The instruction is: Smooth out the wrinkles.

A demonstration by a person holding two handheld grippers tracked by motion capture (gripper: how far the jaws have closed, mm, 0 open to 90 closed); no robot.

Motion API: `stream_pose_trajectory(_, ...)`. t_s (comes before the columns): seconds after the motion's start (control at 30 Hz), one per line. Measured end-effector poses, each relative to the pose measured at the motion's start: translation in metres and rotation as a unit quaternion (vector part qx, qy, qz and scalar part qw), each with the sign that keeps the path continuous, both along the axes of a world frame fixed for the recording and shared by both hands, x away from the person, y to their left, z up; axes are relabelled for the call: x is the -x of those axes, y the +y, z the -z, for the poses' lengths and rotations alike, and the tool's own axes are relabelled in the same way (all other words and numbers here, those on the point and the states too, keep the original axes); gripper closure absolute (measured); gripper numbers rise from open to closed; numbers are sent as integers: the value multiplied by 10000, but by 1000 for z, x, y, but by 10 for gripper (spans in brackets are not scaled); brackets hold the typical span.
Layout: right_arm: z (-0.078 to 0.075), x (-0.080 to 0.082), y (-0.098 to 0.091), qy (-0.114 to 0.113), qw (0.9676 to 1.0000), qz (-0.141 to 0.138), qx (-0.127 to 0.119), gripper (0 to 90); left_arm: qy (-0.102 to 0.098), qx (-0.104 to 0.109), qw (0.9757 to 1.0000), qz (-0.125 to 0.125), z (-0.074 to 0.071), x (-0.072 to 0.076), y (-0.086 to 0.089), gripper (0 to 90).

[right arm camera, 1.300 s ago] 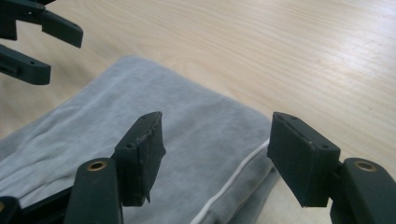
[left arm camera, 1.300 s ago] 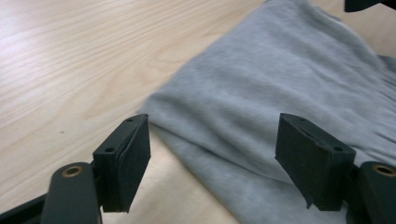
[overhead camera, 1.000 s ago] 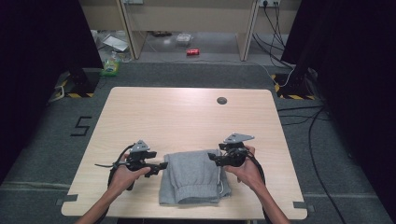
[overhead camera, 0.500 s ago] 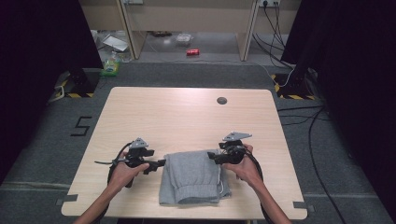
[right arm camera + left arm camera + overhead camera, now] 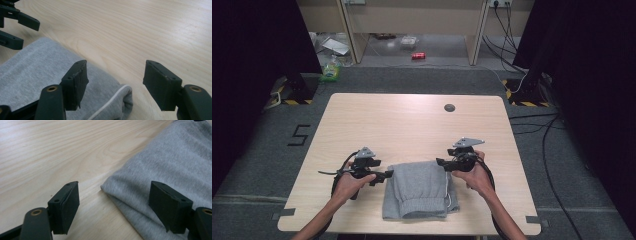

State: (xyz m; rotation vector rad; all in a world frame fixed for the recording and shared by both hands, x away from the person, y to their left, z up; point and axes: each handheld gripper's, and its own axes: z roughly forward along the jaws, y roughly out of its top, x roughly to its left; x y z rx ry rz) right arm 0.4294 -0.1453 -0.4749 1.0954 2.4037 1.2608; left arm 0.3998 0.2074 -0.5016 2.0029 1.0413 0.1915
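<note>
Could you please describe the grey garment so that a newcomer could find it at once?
Look at the near edge of the wooden table, between the two hands. The folded grey garment lies there, the only soft thing, with a white drawstring on its right side.

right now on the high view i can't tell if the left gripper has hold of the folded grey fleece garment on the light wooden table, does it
observer: no, the left gripper has its jaws wide open. A folded corner of the garment lies between them, unpinched.
operator: and the right one
observer: the right gripper is open too. Its jaws have just been closing a little, and the garment's rounded fold sits in the gap, not clamped.
operator: anything at that fold
observer: a white cord runs along its edge, close beside the left-hand jaw in the right gripper view.
</note>
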Motion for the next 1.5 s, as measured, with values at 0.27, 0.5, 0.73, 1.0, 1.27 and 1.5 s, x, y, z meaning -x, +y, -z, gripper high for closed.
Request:
stream_pose_trajectory(0.27,9,-10,5,83,9996,-183,178,502,3,-40,9999,127,1,-11,-17,253)
stream_pose_trajectory(0.5,26,-4,-3,286,9987,-326,274,555,-193,-597,9977,269,10,-6,-23,281)
stream_pose_trajectory(0.73,33,-5,-4,546,9981,-250,127,505,-297,-591,9973,334,13,-4,-24,296)
stream_pose_trajectory(1.0,35,-5,-6,810,9966,-9,-176,668,-321,-170,9979,532,16,-1,-20,679)
stream_pose_trajectory(1.27,35,-11,-5,784,9961,237,-319,735,-514,-336,9967,530,14,-5,-23,763)
stream_pose_trajectory(1.5,32,-41,0,716,9958,498,-292,742,-419,-385,9979,294,12,-38,-23,761)
